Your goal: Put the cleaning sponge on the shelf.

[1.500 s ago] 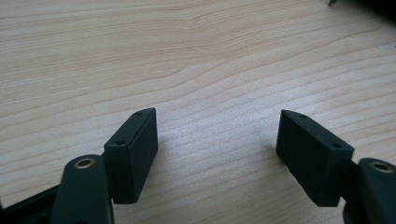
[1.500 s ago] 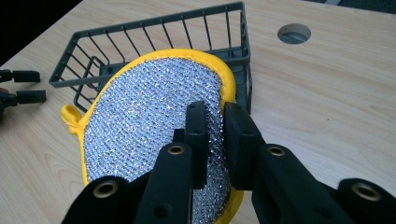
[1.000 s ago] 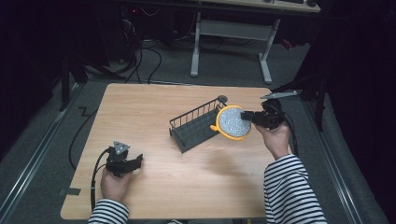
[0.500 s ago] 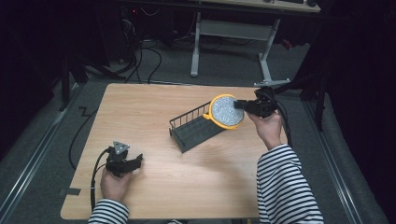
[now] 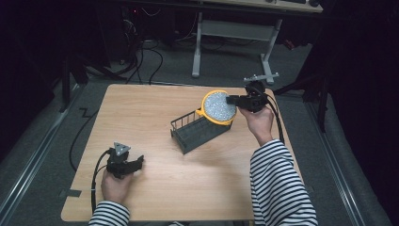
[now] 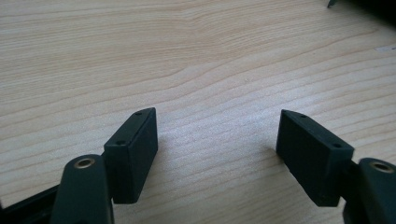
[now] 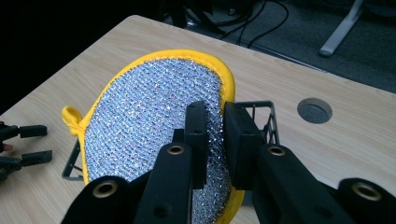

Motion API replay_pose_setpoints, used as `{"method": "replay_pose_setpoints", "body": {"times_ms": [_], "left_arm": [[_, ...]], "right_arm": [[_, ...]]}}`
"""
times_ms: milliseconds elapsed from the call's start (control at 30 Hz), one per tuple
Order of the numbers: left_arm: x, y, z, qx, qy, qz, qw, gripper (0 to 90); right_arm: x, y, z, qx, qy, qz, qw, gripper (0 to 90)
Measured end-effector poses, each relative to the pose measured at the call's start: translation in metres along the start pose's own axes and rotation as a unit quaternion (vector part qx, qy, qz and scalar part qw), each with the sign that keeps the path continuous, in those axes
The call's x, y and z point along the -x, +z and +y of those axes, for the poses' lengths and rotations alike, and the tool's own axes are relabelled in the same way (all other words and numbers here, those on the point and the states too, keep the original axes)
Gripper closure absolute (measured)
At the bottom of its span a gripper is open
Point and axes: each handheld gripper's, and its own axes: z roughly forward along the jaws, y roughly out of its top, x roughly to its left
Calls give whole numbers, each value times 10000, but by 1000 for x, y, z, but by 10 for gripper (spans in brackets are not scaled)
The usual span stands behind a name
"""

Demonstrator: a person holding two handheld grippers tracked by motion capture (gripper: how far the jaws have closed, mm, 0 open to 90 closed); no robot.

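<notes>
Wooden table (image 5: 155, 113) mostly bare, wide free room centre and left; dark wire rack (image 5: 200, 132) sits right of centre. Right gripper (image 5: 231, 100) clamps the yellow-rimmed silver scrubber pad (image 5: 218, 107), now lifted higher over the rack's far end than before, face upright, hanging loop toward the rack. Left gripper (image 6: 217, 140) rests near the front-left edge, jaws wide apart, unmoved.
</notes>
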Motion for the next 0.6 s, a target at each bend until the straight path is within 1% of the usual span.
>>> {"method": "replay_pose_setpoints", "body": {"times_ms": [100, 167, 267, 400, 433, 533, 567, 600], "left_arm": [[0, 0, 0, 5, -5, 0, 10000, 298], [0, 0, 0, 6, -10, -2, 10000, 298], [0, 0, 0, -2, 8, 9, 10000, 299], [0, 0, 0, -1, 1, 3, 10000, 299], [0, 0, 0, -4, 9, 5, 10000, 299], [0, 0, 0, -4, 3, 1, 10000, 298], [0, 0, 0, -5, 7, 3, 10000, 298], [0, 0, 0, -5, 7, 3, 10000, 298]], "right_arm": [[-2, 7, 4, -22, -43, -20, 10000, 806], [-2, 9, 5, -26, -36, -25, 10000, 805], [-4, 16, 9, 20, 22, 40, 10000, 805], [-5, 22, 9, 0, 43, 37, 10000, 804], [-6, 26, 8, 6, 87, 56, 9999, 804], [-7, 31, 8, -7, 68, 50, 10000, 804], [-8, 36, 8, -19, 58, 46, 10000, 803], [-8, 36, 8, -19, 58, 46, 10000, 803]]}}
